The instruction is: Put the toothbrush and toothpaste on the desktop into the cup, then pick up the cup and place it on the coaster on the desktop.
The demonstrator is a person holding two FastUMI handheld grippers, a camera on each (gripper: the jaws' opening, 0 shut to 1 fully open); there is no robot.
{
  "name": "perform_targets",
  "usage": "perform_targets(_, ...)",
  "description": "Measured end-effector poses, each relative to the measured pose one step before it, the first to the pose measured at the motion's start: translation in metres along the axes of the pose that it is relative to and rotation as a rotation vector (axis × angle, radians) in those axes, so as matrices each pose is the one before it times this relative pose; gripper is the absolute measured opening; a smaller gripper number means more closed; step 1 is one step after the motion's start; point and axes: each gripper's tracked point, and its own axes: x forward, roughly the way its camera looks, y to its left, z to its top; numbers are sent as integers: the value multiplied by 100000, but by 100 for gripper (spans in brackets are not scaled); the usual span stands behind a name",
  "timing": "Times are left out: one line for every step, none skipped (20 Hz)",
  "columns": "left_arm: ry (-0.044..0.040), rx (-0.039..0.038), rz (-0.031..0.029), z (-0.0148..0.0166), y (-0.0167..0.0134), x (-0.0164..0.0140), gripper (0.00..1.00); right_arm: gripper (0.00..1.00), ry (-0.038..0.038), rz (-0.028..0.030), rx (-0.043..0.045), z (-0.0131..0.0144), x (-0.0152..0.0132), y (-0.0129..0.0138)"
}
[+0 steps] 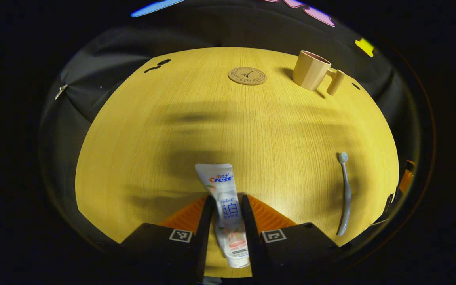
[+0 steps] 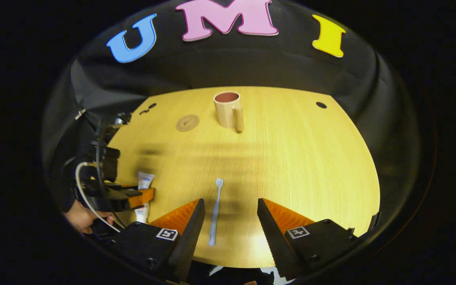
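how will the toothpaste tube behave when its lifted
The toothpaste looks like a soft tube, so it probably dents where the left gripper pinches it. Held mid-body, its flat crimped end may droop. It is likely light.

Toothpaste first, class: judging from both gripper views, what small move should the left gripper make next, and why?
Probably lift. The left gripper seems closed on the toothpaste, its fingers against both sides of the tube, which lies flat on the desktop. The cup stands upright at the far side, so raising the tube comes before carrying it there. The toothbrush lies between the right gripper's open fingers.
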Motion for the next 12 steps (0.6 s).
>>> perform_targets(259,1599,-324,-145,115,-30,45,82,2751,-826,-1309,-493,1009,154)
perform_targets(-58,1819,-537,67,-42,-7,40,80,2405,-588,-980,-460,922,154)
perform_targets(-137,1891,-1064,91,-52,-45,37,77,2312,-298,-912,-495,956,369)
perform_targets(42,1364,-1153,4,-48,-37,39,72,2178,314,-570,-514,789,457)
perform_targets(160,677,-827,32,8,-19,35,70,2070,-196,-497,-566,690,212)
perform_targets(-90,358,-605,67,26,38,34,67,2113,415,-417,-514,608,329)
perform_targets(-698,196,-671,144,-29,26,33,66,2058,-420,-444,-377,651,91)
perform_targets(-521,249,-735,31,27,3,31,66,1727,-645,-404,-162,407,58)
perform_targets(-618,75,-833,123,-2,8,30,66,1252,-289,156,-87,521,123)
perform_targets(-697,-133,-1072,-24,35,-124,28,66,1203,-404,615,15,496,70)
perform_targets(-423,-258,-1278,75,0,-13,22,65,1519,-234,662,-127,471,14)
perform_targets(-246,-487,-1397,4,28,-35,22,66,2125,-178,533,-181,504,88)
